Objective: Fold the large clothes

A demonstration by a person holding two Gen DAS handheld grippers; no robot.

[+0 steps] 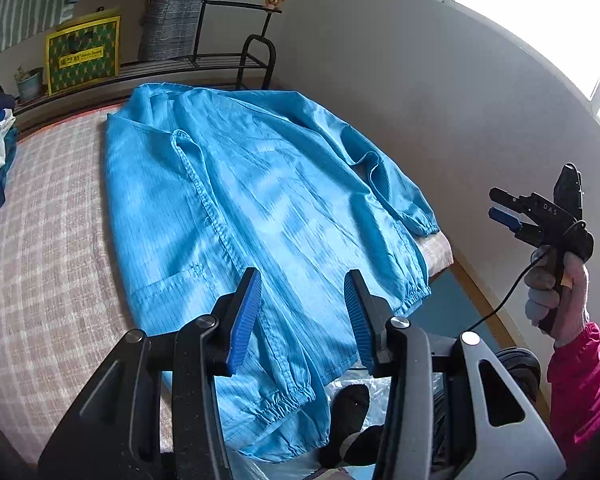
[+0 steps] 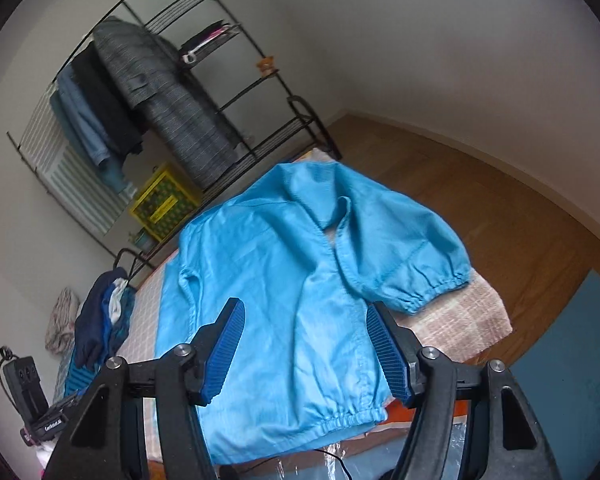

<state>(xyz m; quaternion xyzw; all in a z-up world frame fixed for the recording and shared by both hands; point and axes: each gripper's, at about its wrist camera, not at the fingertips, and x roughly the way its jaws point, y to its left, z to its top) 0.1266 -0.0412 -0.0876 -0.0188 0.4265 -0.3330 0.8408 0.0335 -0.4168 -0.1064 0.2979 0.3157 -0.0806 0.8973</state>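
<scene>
A bright blue jacket point(image 1: 260, 200) lies spread on the bed's checked pink cover point(image 1: 52, 240). In the right wrist view the jacket point(image 2: 284, 280) has one sleeve folded across its front, with the elastic cuff point(image 2: 440, 284) near the bed's right edge. My left gripper point(image 1: 302, 280) hovers open above the jacket's lower hem, with nothing between its blue pads. A gloved hand point(image 1: 556, 300) holds my right gripper point(image 1: 496, 204) up beside the bed, off to the right of the jacket. From its own camera the right gripper point(image 2: 305, 306) is open and empty above the jacket's lower part.
A pile of dark and white clothes point(image 2: 104, 320) sits at the bed's left side. Behind the bed stands a black metal rack point(image 2: 260, 80) with hanging garments and a yellow-green bag point(image 1: 82, 54). Wooden floor point(image 2: 500, 220) lies to the right. Clear plastic point(image 1: 348, 384) is below the bed's near edge.
</scene>
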